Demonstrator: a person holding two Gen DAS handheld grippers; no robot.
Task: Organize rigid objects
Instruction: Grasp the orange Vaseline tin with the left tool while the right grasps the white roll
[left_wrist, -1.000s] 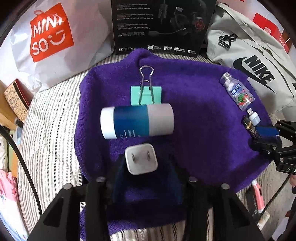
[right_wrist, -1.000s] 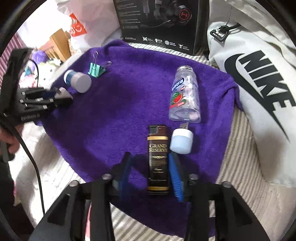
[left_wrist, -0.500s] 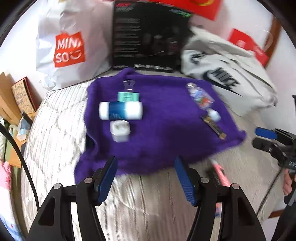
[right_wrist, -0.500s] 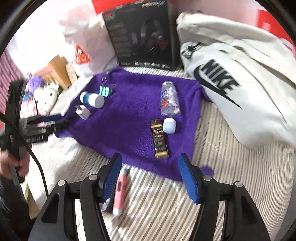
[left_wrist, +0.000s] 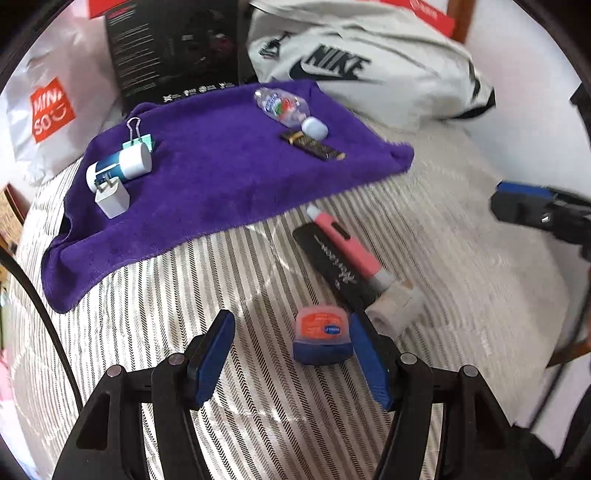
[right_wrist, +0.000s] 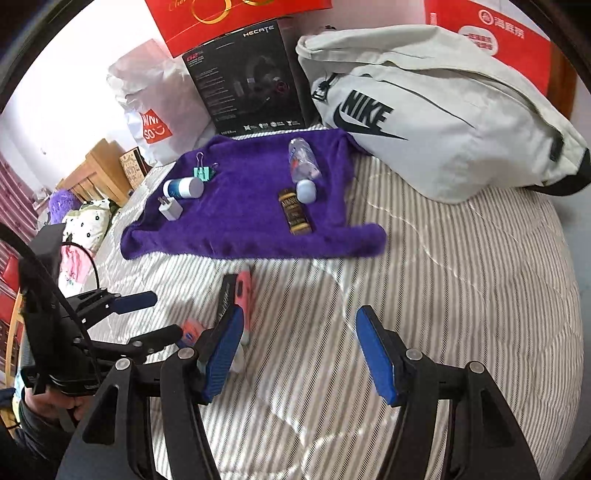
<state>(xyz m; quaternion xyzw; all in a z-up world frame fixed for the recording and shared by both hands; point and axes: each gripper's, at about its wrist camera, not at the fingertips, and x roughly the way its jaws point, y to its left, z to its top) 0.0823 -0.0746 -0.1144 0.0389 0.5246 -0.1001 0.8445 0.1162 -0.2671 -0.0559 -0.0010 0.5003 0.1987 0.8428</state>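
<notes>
Small lip-balm tub (left_wrist: 320, 334), orange lid over blue base, lying on the striped bed just short of the purple towel (left_wrist: 221, 162), beside a pink utility knife (left_wrist: 347, 245) and a black case (left_wrist: 332, 262). I judge the tub light, stiff and smooth-sided, likely slippery; I would take it across its flat flanks, low on the base. My left hand-held gripper (left_wrist: 291, 354) stands partly spread after opening, the tub between the pads, apparently untouched. My right hand-held gripper (right_wrist: 295, 349) is likewise half spread and empty above bare bedding.
</notes>
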